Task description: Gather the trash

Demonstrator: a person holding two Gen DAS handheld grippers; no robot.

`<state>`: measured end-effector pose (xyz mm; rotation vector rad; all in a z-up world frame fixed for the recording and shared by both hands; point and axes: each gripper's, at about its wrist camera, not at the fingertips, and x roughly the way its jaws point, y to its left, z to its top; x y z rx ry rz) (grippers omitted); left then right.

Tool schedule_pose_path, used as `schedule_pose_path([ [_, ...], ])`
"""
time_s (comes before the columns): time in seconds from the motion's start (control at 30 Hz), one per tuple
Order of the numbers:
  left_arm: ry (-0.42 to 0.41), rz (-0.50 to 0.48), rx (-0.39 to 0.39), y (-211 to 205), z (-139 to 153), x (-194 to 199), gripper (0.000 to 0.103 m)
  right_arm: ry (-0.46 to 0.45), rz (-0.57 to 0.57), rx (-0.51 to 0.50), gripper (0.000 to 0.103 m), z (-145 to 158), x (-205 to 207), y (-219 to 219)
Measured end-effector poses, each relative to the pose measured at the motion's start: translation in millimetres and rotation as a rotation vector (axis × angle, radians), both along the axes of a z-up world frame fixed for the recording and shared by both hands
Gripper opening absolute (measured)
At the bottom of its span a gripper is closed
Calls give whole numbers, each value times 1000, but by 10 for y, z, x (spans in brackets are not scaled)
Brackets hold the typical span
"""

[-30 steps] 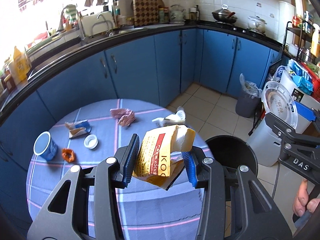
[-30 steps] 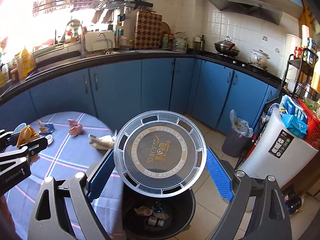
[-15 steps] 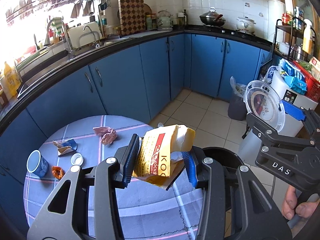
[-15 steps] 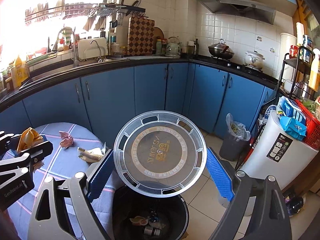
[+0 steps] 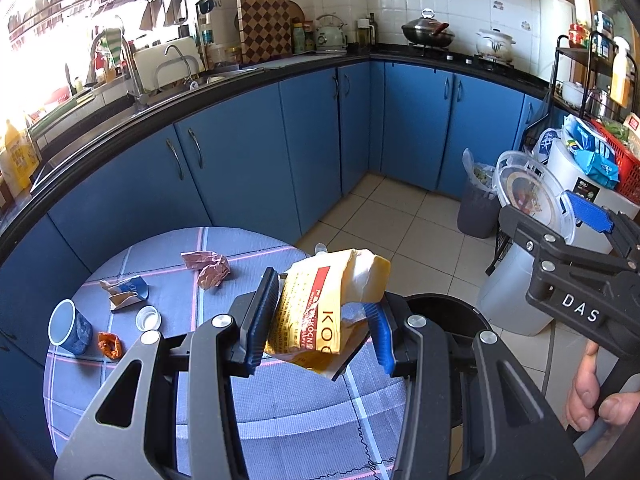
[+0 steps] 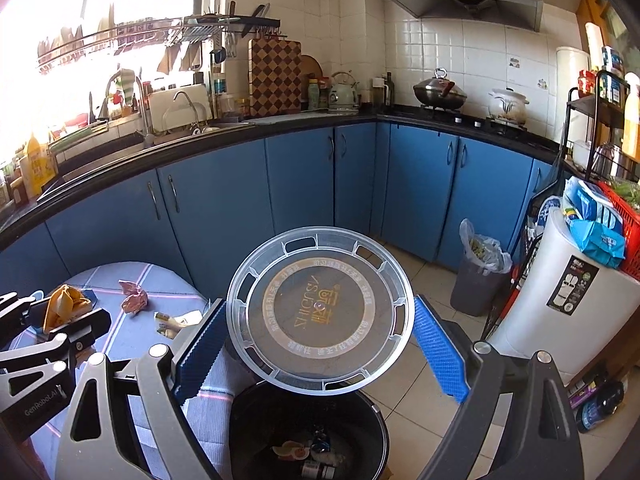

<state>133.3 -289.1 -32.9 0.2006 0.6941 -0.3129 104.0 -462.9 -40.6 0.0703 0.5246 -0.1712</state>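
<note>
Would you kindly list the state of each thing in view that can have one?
left gripper: shut on the yellow packet.
right gripper: shut on the clear round lid.
black bin: open, trash inside.
blue cup: upright on the table.
pink wrapper: crumpled.

The yellow bag (image 5: 326,316) shows the letters "KOC" in red, running sideways; its smaller print is too fine to read. The right gripper (image 5: 576,308) body carries "DAS" in white. The left gripper (image 6: 40,398) body reads "GenRobot.AI". The clear lid (image 6: 320,312) bears mirrored "SHIANSV"-like lettering and unreadable characters.
</note>
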Motion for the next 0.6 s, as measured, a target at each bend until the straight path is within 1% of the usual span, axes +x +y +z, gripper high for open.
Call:
schedule_pose_path([
  [0.07, 1, -1, -2, 2, 1, 2, 44, -5, 5, -12, 87, 28, 9, 21],
  [0.17, -1, -2, -1, -6, 5, 1, 44, -12, -13, -43, 96, 75, 22, 37],
  [0.3, -2, -2, 0, -8, 5, 1, 44, -44, -11, -61, 96, 124, 11, 39],
  [0.47, -1, -6, 0, -17, 6, -5, 44, -39, -24, -35, 96, 105, 5, -20],
  [0.6, 3, -16, -1, -70, 10, -1, 44, -36, -38, -58, 96, 89, -24, -20],
])
